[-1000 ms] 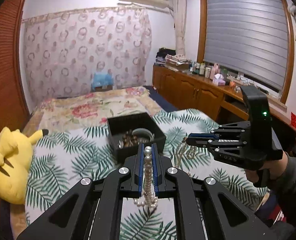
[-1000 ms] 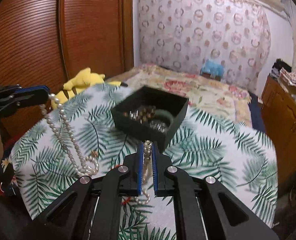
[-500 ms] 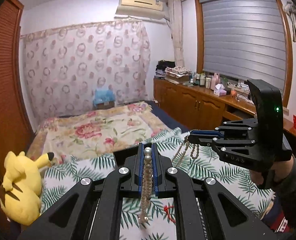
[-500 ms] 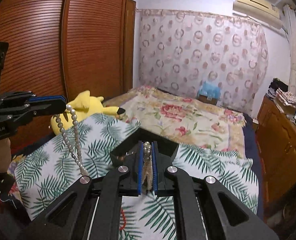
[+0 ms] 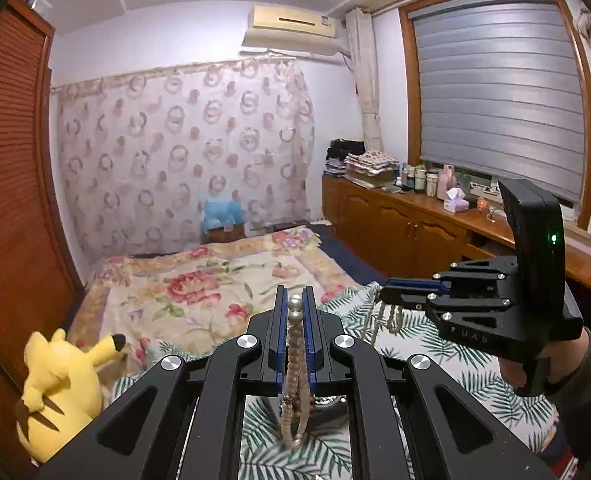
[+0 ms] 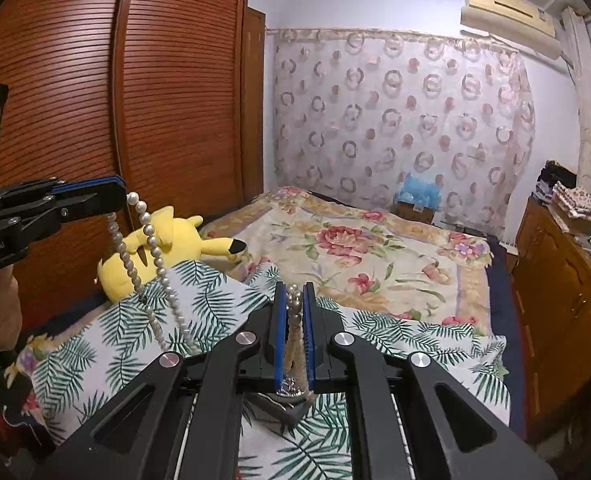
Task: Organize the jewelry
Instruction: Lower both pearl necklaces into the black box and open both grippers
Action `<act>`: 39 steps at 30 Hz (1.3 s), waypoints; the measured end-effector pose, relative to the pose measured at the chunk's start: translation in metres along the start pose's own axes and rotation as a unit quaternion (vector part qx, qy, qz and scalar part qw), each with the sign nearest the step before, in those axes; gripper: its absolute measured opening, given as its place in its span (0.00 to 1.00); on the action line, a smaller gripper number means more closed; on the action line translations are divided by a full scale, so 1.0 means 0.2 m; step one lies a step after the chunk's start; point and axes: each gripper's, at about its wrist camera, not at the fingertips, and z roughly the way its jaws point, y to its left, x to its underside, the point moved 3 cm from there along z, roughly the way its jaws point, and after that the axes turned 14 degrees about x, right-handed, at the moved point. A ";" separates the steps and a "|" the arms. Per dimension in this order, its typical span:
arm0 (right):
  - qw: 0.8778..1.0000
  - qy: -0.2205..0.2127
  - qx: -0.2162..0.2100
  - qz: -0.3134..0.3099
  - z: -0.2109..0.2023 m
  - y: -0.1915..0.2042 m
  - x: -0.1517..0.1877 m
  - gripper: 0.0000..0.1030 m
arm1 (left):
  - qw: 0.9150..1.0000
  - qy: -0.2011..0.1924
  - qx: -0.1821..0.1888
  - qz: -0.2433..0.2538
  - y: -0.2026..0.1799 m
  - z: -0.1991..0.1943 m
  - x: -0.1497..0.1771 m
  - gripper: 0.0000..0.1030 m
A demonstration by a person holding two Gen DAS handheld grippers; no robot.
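Two strands hang from my left gripper (image 5: 294,305), pinching a pearl necklace (image 5: 294,364) above the leaf-print cloth (image 5: 427,340). From the right wrist, my right gripper (image 6: 294,300) pinches a second beaded strand (image 6: 294,320); swinging loops could tangle or slip free.

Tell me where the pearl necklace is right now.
The pearl necklace hangs in the air, clamped between the left gripper and the right gripper, above the palm-leaf cloth, in front of the yellow plush.
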 end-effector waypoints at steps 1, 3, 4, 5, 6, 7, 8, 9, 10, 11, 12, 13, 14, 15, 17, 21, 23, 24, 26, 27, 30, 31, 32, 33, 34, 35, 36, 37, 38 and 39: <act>1.000 0.002 -0.001 0.002 0.02 0.00 -0.01 0.09 | 1.000 0.000 -0.006 0.006 0.00 0.00 -0.01 0.06; 1.000 0.006 0.002 -0.002 0.06 0.01 -0.01 0.09 | 1.000 0.001 -0.012 0.012 0.00 0.01 -0.03 0.06; 1.000 0.009 0.005 -0.004 0.08 0.01 -0.01 0.09 | 1.000 0.003 -0.014 0.014 0.00 0.03 -0.05 0.06; 1.000 0.013 0.006 -0.004 0.10 0.02 0.00 0.09 | 1.000 0.004 -0.017 0.017 0.01 0.04 -0.06 0.06; 1.000 0.017 0.006 -0.004 0.13 0.02 0.00 0.09 | 1.000 0.004 -0.019 0.018 0.01 0.04 -0.07 0.06; 1.000 0.022 0.006 -0.004 0.15 0.03 0.01 0.09 | 1.000 0.006 -0.019 0.017 0.01 0.05 -0.08 0.06; 0.999 0.031 0.007 -0.004 0.18 0.03 0.03 0.09 | 1.000 0.006 -0.019 0.018 0.01 0.05 -0.08 0.06; 0.999 0.035 0.008 -0.004 0.20 0.04 0.05 0.09 | 1.000 0.009 -0.021 0.018 0.02 0.07 -0.08 0.06; 0.999 0.042 0.006 -0.003 0.23 0.05 0.07 0.09 | 1.000 0.011 -0.022 0.019 0.02 0.08 -0.09 0.06; 0.999 0.052 0.003 0.000 0.26 0.05 0.10 0.09 | 0.999 0.014 -0.023 0.019 0.03 0.10 -0.09 0.06; 0.998 0.060 0.001 0.002 0.29 0.06 0.12 0.09 | 0.999 0.016 -0.024 0.018 0.04 0.11 -0.09 0.06; 0.998 0.068 0.000 0.004 0.32 0.07 0.15 0.10 | 0.999 0.019 -0.024 0.015 0.04 0.14 -0.09 0.06; 0.997 0.074 0.000 0.005 0.34 0.07 0.18 0.10 | 0.999 0.023 -0.023 0.011 0.05 0.17 -0.09 0.06; 0.997 0.081 0.003 0.006 0.36 0.08 0.21 0.11 | 0.999 0.025 -0.023 0.007 0.06 0.19 -0.08 0.06; 0.996 0.091 0.011 0.008 0.41 0.08 0.25 0.23 | 0.999 0.034 -0.024 0.000 0.09 0.24 -0.04 0.06; 0.994 0.104 0.008 0.013 0.46 0.10 0.32 0.24 | 0.997 0.064 -0.024 -0.020 0.14 0.39 0.07 0.06; 0.994 0.106 0.011 0.013 0.46 0.09 0.35 0.24 | 0.997 0.073 -0.023 -0.027 0.15 0.44 0.12 0.06; 0.994 0.107 0.012 0.012 0.46 0.09 0.37 0.24 | 0.996 0.080 -0.022 -0.032 0.16 0.47 0.15 0.06; 0.994 0.107 0.014 0.010 0.45 0.08 0.39 0.24 | 0.995 0.088 -0.021 -0.036 0.17 0.50 0.19 0.06; 0.994 0.108 0.014 0.011 0.44 0.07 0.40 0.24 | 0.995 0.093 -0.020 -0.038 0.17 0.51 0.22 0.06; 0.994 0.105 0.013 0.011 0.42 0.07 0.44 0.24 | 0.993 0.107 -0.013 -0.040 0.14 0.55 0.26 0.07; 0.994 0.105 0.012 0.010 0.41 0.07 0.45 0.24 | 0.993 0.112 -0.010 -0.039 0.13 0.56 0.28 0.07; 0.994 0.105 0.012 0.010 0.40 0.07 0.46 0.24 | 0.993 0.115 -0.009 -0.038 0.12 0.56 0.30 0.07; 0.995 0.103 0.012 0.010 0.39 0.07 0.48 0.24 | 0.993 0.115 -0.009 -0.037 0.11 0.56 0.31 0.07; 0.995 0.103 0.011 0.009 0.37 0.06 0.48 0.24 | 0.993 0.116 -0.009 -0.037 0.11 0.55 0.32 0.07; 0.995 0.100 0.009 0.010 0.36 0.06 0.50 0.24 | 0.992 0.117 -0.007 -0.039 0.11 0.55 0.33 0.07; 0.995 0.100 0.008 0.011 0.34 0.06 0.52 0.24 | 0.992 0.120 -0.004 -0.042 0.11 0.54 0.36 0.07; 0.995 0.099 0.006 0.013 0.33 0.06 0.53 0.24 | 0.992 0.123 -0.003 -0.043 0.10 0.52 0.38 0.07; 0.995 0.098 0.005 0.014 0.31 0.07 0.55 0.24 | 0.991 0.124 -0.003 -0.043 0.10 0.51 0.40 0.07; 0.995 0.097 0.003 0.014 0.30 0.07 0.56 0.24 | 0.991 0.126 -0.004 -0.044 0.10 0.50 0.42 0.08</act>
